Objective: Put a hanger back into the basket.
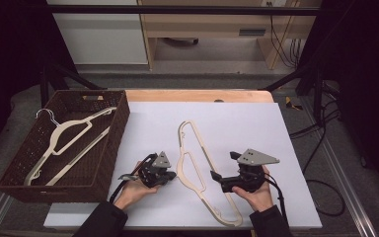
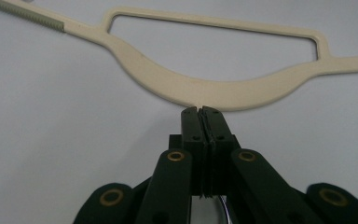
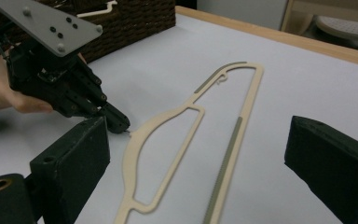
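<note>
Left gripper [image 2: 203,112], jaws pressed together at centre frame, touches the cream hanger [image 2: 200,88]; right gripper [image 3: 196,154] spread wide around it

beyond your table you face a light wooden cabinet [image 1: 217,24] beside a white panel [image 1: 98,34]. grey carpeted floor [image 1: 192,79] runs below them, a black metal bar [image 1: 177,10] crosses overhead, and black cables [image 1: 325,123] trail at your right. the sides are dark.

No readable text, labels, brands or numbers on anything in view.
</note>
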